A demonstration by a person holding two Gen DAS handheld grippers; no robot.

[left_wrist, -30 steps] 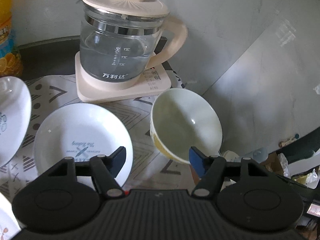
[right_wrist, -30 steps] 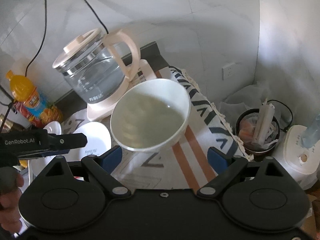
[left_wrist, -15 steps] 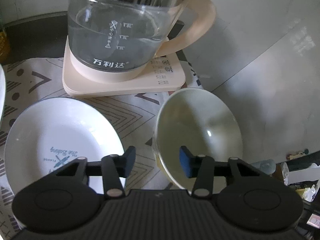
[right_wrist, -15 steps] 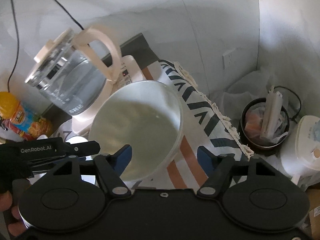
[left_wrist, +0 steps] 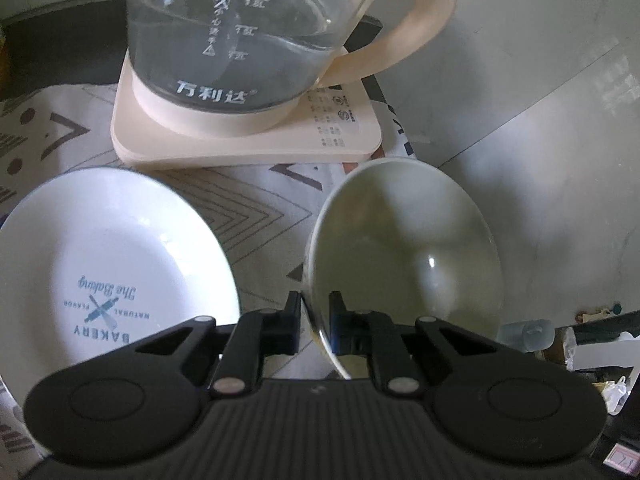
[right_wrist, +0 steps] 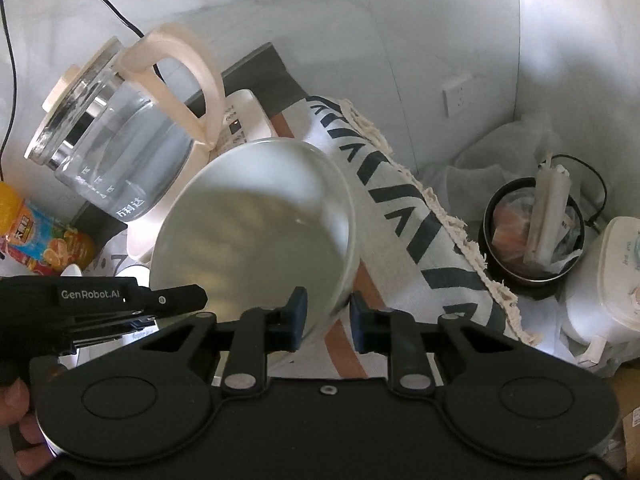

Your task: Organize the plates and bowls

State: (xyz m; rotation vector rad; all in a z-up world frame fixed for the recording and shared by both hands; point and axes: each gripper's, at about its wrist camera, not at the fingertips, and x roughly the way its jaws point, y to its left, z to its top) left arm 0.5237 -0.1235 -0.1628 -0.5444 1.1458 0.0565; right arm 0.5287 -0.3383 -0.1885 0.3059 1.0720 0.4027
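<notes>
Bowl: glazed ceramic bowl, round and deep with a thin rim, pale greenish inside; it sits tilted at the right end of the desk, just near of the kettle base.
Left tongs: the left tongs point steeply down, jaws narrow and closing, the bowl's near-left rim between the dark pads.
Right tongs: the right tongs also angle down – jaws closing, one pad inside the bowl wall and one outside, at its near-right rim.
Plate: shallow white plate, glossy, with blue "BAKERY" lettering, flat on the cloth just left of the bowl.
Kettle: clear glass kettle with a cream loop handle, on a cream square base with rounded corners, far of both dishes.
Cloth: woven desk cloth with dark chevrons and a frayed fringe along the right edge.
Room: little bare cloth between plate and bowl – the desk edge runs close on the bowl's right.
Person: fingertips show at the near left, in the right wrist view.
</notes>
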